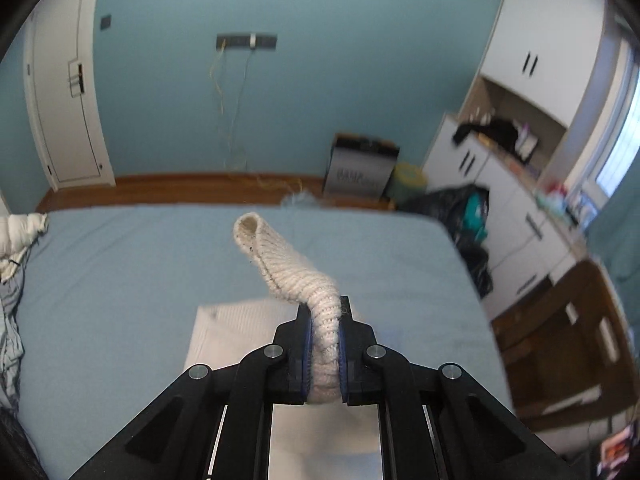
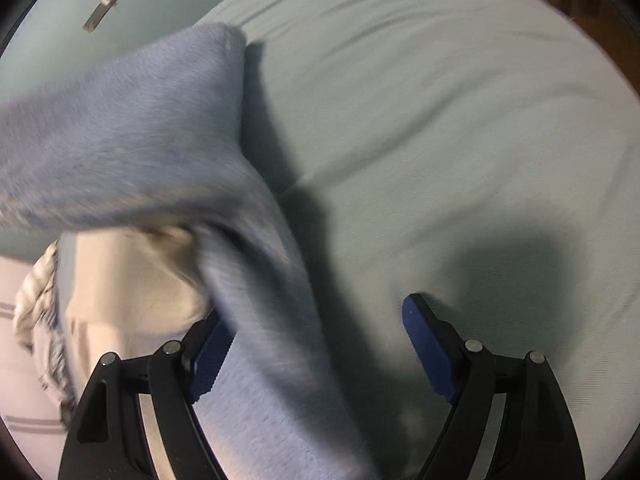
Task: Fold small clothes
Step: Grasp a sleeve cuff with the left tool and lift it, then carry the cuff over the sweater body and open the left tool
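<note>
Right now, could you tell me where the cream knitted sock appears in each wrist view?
Left wrist: the cream knitted sock stands at centre, clamped in the left gripper, its cuff curling up and left.
Right wrist: not identifiable; only a blue fuzzy garment crosses the open right gripper.
Shared landmark: the light blue bedsheet.

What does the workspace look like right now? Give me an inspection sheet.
Surface: bed with light blue sheet, mildly wrinkled.
Job's things: cream knit sock lifted above the bed; fuzzy blue garment draped across the right wrist view, blurred; folded white cloth lying on the sheet.
Clutter: striped bedding bunched at the bed edge.
Grippers: left gripper clamped on the sock; right gripper open, blue garment passing between its fingers.
Cables: thin wires hanging from a wall plate.
Surroundings: teal wall, white door, white cabinets, black bag.
</note>
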A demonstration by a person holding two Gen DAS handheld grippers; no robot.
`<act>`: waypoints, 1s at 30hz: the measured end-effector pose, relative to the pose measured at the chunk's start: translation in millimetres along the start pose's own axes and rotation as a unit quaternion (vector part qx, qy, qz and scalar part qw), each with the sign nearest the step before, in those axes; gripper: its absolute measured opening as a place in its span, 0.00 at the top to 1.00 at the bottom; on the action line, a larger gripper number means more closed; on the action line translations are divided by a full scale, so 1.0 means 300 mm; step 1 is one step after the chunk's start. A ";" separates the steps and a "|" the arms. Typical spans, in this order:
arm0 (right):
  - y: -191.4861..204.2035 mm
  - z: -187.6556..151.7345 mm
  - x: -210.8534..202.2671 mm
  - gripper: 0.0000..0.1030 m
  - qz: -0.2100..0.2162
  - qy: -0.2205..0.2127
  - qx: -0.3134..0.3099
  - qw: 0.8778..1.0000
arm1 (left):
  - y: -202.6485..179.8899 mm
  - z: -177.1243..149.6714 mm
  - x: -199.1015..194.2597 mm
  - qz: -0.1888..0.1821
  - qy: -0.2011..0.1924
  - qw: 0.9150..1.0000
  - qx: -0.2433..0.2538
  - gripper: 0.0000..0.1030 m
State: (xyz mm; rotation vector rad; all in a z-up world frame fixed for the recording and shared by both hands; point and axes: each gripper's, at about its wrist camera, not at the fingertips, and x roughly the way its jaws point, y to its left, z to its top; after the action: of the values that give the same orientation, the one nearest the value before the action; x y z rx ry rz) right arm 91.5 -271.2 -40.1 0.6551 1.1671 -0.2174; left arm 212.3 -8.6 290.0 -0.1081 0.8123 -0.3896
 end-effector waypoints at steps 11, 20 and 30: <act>0.045 0.017 -0.017 0.93 0.002 -0.037 -0.011 0.999 | -0.239 0.131 -0.026 -0.012 -0.024 0.999 0.020 0.91; 0.088 0.000 0.060 0.39 -0.142 -0.022 -0.023 0.989 | -0.520 0.105 -0.017 -0.050 -0.037 0.990 0.126 0.91; 0.072 -0.028 -0.028 0.28 -0.086 -0.057 0.017 0.995 | 0.130 -0.041 0.188 0.033 0.079 0.992 0.093 0.90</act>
State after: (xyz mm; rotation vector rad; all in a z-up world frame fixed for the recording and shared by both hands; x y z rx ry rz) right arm 91.9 -250.6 -26.7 0.5638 1.1116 -0.4157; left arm 249.9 6.7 233.5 0.1241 0.9287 -0.4118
